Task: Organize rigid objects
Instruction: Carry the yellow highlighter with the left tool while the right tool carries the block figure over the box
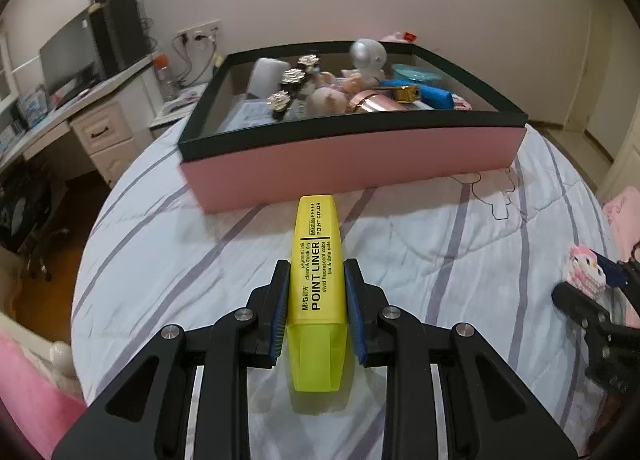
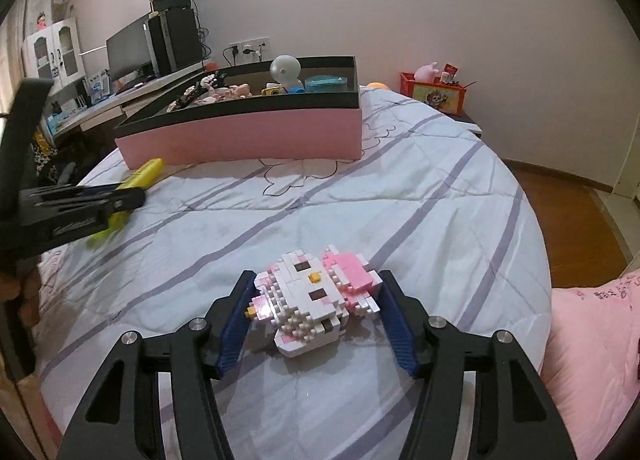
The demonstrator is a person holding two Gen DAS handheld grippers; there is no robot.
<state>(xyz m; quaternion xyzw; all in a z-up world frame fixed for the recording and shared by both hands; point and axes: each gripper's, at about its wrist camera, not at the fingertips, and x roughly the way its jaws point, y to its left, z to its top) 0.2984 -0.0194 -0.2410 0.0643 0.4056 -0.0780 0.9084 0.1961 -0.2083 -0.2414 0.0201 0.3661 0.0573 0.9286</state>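
Note:
My left gripper (image 1: 317, 272) is shut on a yellow highlighter (image 1: 318, 260) marked POINT LINER, held just above the bed and pointing at the pink box (image 1: 352, 164). The box has a black rim and holds several small toys and trinkets. My right gripper (image 2: 318, 280) has its jaws around a pink-and-white brick-built cat figure (image 2: 316, 296) that lies on the quilt; both pads touch its sides. The left gripper with the highlighter (image 2: 140, 176) also shows in the right wrist view at the left. The right gripper and the figure (image 1: 586, 272) show in the left wrist view at the far right.
The bed has a white quilt (image 2: 400, 212) with grey stripes. A desk (image 1: 88, 108) with a monitor stands at the left. An orange box (image 2: 438, 92) with small toys sits on a bedside stand behind the bed. A pink pillow (image 2: 592, 344) lies at the right.

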